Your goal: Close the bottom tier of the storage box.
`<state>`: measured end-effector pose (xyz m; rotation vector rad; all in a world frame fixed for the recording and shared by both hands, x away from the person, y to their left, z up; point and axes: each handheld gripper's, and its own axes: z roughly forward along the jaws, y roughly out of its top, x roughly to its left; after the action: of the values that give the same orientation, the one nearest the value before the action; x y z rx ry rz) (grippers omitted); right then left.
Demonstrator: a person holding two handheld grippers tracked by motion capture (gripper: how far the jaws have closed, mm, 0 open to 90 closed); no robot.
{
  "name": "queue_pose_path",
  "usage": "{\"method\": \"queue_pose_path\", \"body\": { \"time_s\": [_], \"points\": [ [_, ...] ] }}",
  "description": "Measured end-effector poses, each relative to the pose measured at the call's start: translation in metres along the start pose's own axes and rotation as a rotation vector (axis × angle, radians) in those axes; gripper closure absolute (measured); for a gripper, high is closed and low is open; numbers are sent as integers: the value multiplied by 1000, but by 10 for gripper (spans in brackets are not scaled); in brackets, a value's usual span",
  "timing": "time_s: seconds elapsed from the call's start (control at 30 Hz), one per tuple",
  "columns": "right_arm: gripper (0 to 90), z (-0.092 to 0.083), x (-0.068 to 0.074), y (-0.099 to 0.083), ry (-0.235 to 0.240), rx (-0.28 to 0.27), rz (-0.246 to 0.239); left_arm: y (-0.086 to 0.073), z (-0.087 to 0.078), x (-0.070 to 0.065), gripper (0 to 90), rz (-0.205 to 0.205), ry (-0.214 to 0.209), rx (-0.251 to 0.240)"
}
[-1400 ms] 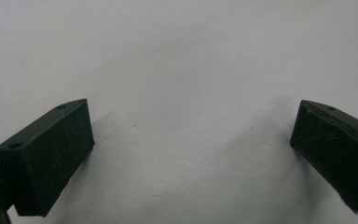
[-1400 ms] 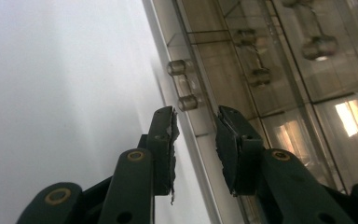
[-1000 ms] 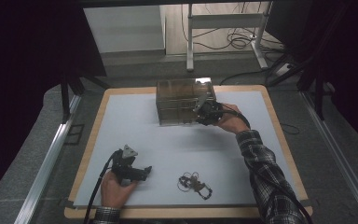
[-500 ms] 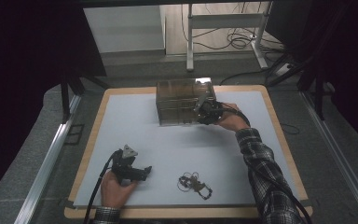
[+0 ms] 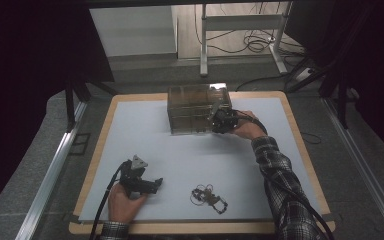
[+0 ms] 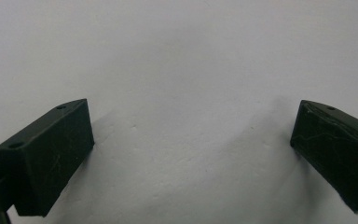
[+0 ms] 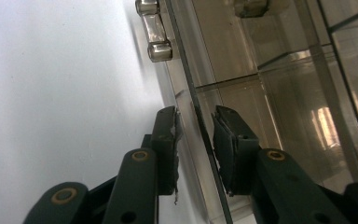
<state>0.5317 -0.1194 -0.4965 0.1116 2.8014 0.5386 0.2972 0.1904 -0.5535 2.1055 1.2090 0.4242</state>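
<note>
On my white mat (image 5: 190, 150), near the front edge, lies a small tangle of jewellery (image 5: 209, 196), well apart from anything else. The mat covers a wooden board (image 5: 96, 150). Beyond the table I see a grey floor with loose cables (image 5: 254, 42) around a metal desk leg (image 5: 204, 37).

We seem to be in a lab or test room. Our wooden-edged work table (image 5: 300, 145) carries a plain white sheet and stands on grey carpet, with metal rails (image 5: 50, 175) along it at 9 and 3 o'clock. Black curtains (image 5: 25, 60) close off both sides. At 12 o'clock, loose cables (image 5: 252, 42) lie on the floor under a metal desk frame (image 5: 205, 45).
</note>
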Motion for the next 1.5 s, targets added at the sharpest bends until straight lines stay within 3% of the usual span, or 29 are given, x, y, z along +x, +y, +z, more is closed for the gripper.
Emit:
{"method": "queue_pose_path", "body": {
  "time_s": [0.33, 0.47, 0.8, 1.5],
  "points": [
    [758, 3, -5, 1, 28, 19, -17, 0, 0, 0, 0, -1, 0, 1],
    [772, 3, -7, 2, 45, 33, -50, 0, 0, 0, 0, -1, -1, 1],
    [800, 4, -15, 4, 110, 50, -32, 0, 0, 0, 0, -1, -1, 1],
    [824, 2, -11, 6, 140, 71, -71, 0, 0, 0, 0, -1, -1, 1]
  ]
}}
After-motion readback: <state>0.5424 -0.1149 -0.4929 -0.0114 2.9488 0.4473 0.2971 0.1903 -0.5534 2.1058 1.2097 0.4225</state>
